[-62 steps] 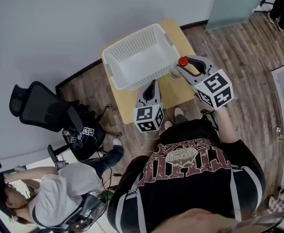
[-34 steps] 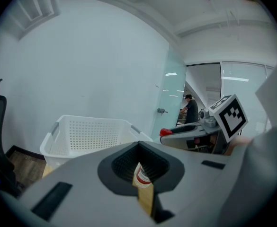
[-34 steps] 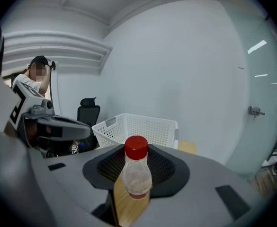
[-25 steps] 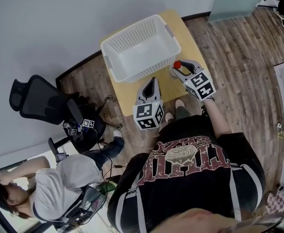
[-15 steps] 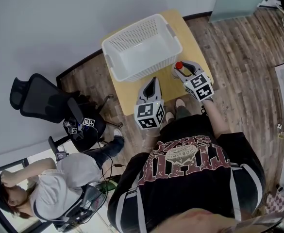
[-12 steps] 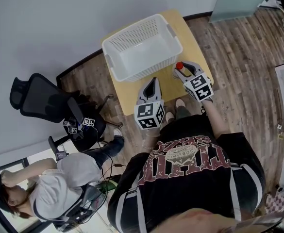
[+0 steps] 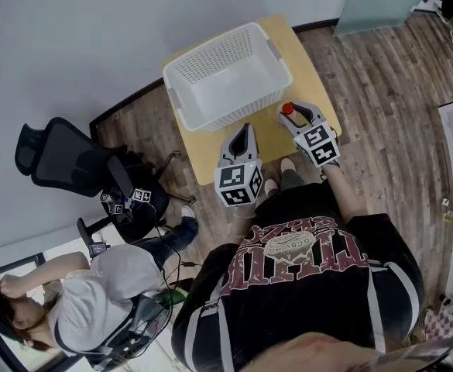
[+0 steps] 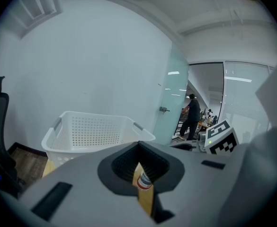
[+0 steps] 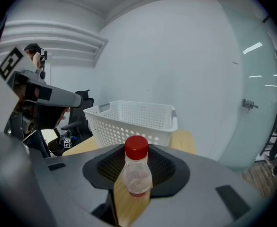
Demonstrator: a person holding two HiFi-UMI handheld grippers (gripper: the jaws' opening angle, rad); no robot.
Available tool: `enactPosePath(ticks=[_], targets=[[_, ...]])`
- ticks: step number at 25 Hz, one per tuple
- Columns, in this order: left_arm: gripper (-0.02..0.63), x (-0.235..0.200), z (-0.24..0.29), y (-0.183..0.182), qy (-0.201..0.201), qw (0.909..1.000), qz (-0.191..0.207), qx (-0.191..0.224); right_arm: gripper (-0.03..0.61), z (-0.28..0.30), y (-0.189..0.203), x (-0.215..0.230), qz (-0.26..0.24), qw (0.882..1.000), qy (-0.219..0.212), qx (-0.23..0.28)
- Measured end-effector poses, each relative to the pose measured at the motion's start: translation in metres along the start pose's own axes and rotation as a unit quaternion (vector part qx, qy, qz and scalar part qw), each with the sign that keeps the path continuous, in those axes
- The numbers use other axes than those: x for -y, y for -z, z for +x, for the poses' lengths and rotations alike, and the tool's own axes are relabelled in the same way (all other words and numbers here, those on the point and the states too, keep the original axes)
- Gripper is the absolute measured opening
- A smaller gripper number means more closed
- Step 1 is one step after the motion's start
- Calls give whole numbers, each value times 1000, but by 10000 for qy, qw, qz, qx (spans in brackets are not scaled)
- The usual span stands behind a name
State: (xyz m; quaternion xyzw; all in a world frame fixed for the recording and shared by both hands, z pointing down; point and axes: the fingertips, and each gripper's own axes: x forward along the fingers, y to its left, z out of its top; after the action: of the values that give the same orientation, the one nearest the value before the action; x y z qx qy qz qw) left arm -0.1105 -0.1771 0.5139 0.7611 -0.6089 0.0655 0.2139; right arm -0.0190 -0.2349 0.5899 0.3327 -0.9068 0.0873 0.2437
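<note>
The small yellow tabletop (image 7: pixel 303 62) is bounded by a pale wall on its far side and by wooden floor (image 7: pixel 381 76) on the right. An office chair (image 7: pixel 52 165) is parked well apart on the left. Most of the far half is taken up by a white perforated laundry basket (image 7: pixel 228 84), whose left side reaches the tabletop's edge. Bare wood is left only as a narrow strip on the right and a broader band along the near edge. Only the basket's own white bottom is seen inside it.

Both tongs are held over the near band. A clear bottle (image 7: pixel 287 109) with a red cap is grasped upright by the right tongs (image 7: pixel 292 115), near the basket's near right corner. Whether its base touches the wood cannot be told. The left tongs (image 7: pixel 244 130) are clenched to a narrow slit with nothing pinched and are pointed at the basket's near wall. Through the slit a red-banded label (image 8: pixel 144 181) is glimpsed beyond.

Compared with 2.5 s ago, the bottle and right tongs are found lower and closer to the tabletop. In the left gripper view the red cap, visible 1.4 s ago, is now hidden. The left tongs are hardly shifted.
</note>
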Motion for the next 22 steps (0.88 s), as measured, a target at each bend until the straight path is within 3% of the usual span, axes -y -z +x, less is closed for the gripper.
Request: enactPosePath(ticks=[22], targets=[[32, 9, 0, 6, 136, 9999, 2, -37, 160, -10, 8, -11, -112, 9998, 148, 117]])
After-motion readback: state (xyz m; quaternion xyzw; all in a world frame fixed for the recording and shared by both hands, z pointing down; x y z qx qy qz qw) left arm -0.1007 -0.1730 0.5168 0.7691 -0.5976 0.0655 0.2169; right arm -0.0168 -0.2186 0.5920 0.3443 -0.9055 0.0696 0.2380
